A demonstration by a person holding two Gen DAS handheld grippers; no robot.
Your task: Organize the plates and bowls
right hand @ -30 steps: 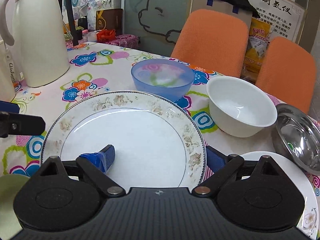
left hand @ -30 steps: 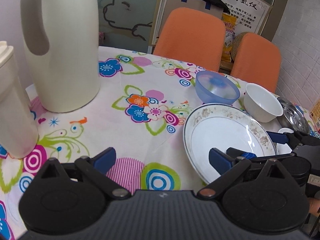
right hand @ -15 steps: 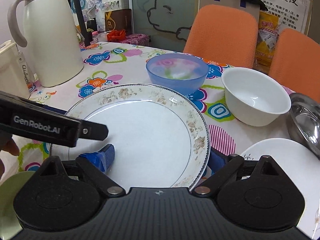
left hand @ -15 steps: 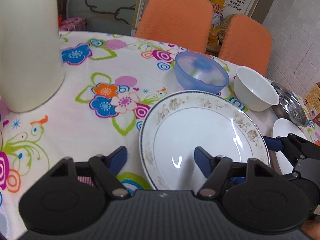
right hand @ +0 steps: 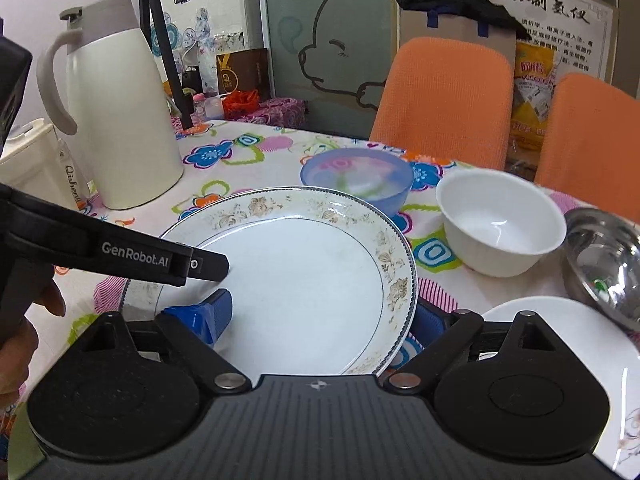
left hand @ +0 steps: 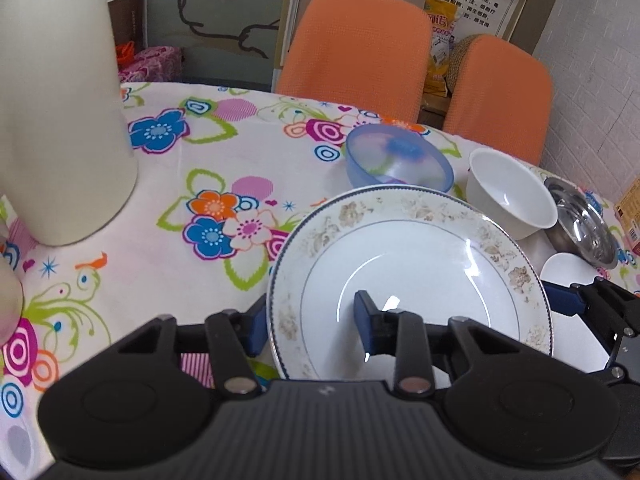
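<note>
A floral-rimmed white plate [left hand: 420,264] [right hand: 304,280] lies on the flowered tablecloth [left hand: 224,168]. My left gripper [left hand: 310,328] straddles its left rim, one finger outside the rim and one over the plate's well, the jaws half narrowed. My right gripper [right hand: 320,318] straddles the right rim with wide jaws, its left finger on the plate and its right finger outside the rim. Whether the plate is off the cloth is unclear. Behind it stand a translucent blue bowl [left hand: 400,160] [right hand: 356,180] and a white bowl [left hand: 512,196] [right hand: 500,224].
A steel bowl [right hand: 608,256] and a second white plate [right hand: 560,344] sit at the right. A tall cream thermos [right hand: 120,120] and a white container [right hand: 32,160] stand at the left. Two orange chairs [left hand: 352,48] line the far edge. A hand [right hand: 24,340] holds the left gripper.
My left gripper moved right from the bare cloth to the plate's left rim, and its jaws narrowed by about half. The right gripper kept its place and jaw width on the plate.
</note>
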